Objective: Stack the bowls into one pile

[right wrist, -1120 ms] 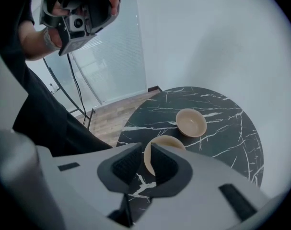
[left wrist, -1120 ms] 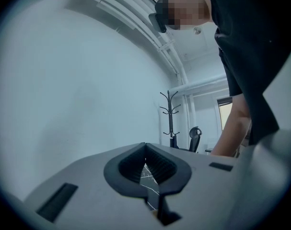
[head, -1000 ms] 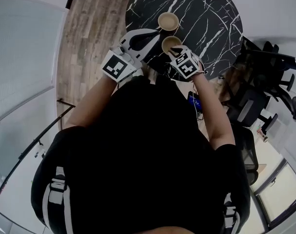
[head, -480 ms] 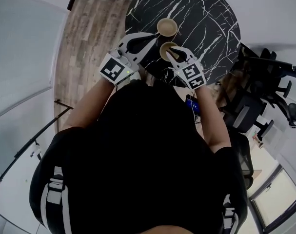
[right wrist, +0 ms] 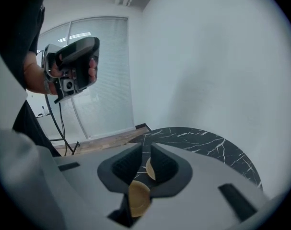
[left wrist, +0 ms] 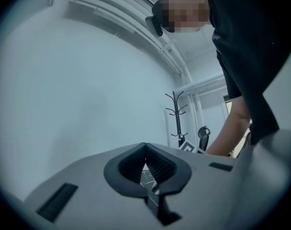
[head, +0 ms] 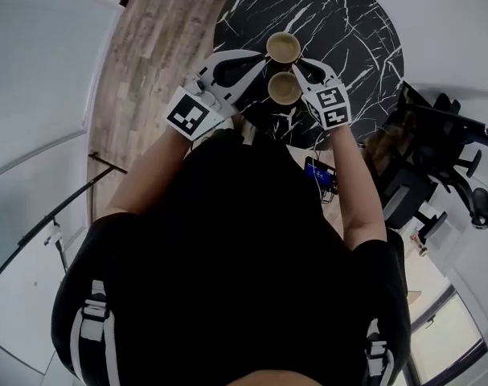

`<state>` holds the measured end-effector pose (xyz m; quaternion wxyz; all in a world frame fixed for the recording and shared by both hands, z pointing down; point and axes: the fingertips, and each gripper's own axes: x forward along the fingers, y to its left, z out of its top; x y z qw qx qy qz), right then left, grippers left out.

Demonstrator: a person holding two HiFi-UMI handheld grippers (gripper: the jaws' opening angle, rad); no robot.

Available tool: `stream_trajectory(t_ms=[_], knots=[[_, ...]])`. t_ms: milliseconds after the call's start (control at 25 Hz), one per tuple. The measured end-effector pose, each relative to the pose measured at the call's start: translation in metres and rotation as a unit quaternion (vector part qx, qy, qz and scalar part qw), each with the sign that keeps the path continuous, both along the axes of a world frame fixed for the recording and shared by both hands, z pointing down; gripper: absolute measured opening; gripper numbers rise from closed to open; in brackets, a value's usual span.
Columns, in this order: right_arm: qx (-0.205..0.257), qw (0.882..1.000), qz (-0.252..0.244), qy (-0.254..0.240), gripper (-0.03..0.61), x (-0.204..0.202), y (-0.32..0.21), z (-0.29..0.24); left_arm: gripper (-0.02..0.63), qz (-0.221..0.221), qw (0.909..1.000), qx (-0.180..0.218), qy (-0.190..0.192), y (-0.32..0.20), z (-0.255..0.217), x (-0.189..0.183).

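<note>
1. Carrying step: right gripper (head: 301, 72) has one tan bowl (head: 285, 88) pinched by its rim. Jaws are part-way closed on the wall, and the bowl sits deep in the throat, not at the tips.
2. Held bowl looks clear of the black marble table (head: 352, 22). It is just on the near side of the second bowl (head: 283, 47), which sits on the table farther out. The two are close but apart, not nested yet.
3. Next move, my read: take the held bowl farther out until it's centred over the other, level it, lower it in, then release. With a rim grip the bowl hangs to the left of the jaws, so line up the bowl, not the gripper.
4. Risk: a tilted bowl catches the lower rim and shoves it across the slick top.
5. Right hand pose: forearm stretched out past the table's near edge, gripper pitched down and aimed far-left.
6. Left gripper (head: 258, 55): jaws together, nothing in them. It's held about level just left of both bowls and looks idle.
</note>
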<state>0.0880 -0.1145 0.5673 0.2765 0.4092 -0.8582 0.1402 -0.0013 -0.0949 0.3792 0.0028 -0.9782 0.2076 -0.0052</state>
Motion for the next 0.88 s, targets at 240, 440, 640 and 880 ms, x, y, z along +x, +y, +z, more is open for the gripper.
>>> stream_trajectory(t_ms=[240, 440, 640, 880], knots=[[-0.034, 0.999, 0.01, 0.041, 0.055, 0.021, -0.03, 0.04, 0.005, -0.004, 1.0, 0.0, -0.003, -0.005, 0.006, -0.001], [-0.084, 0.995, 0.022, 0.054, 0.06, 0.037, -0.048, 0.083, 0.005, -0.011, 0.9999, -0.007, -0.002, -0.01, 0.011, -0.003], [-0.151, 0.985, 0.041, 0.071, 0.072, 0.049, -0.058, 0.129, 0.005, -0.021, 0.9997, -0.011, -0.007, -0.017, 0.016, -0.005], [-0.224, 0.969, 0.083, 0.065, 0.095, 0.053, -0.066, 0.163, 0.005, -0.033, 0.9992, -0.019, -0.013, -0.022, 0.023, -0.009]])
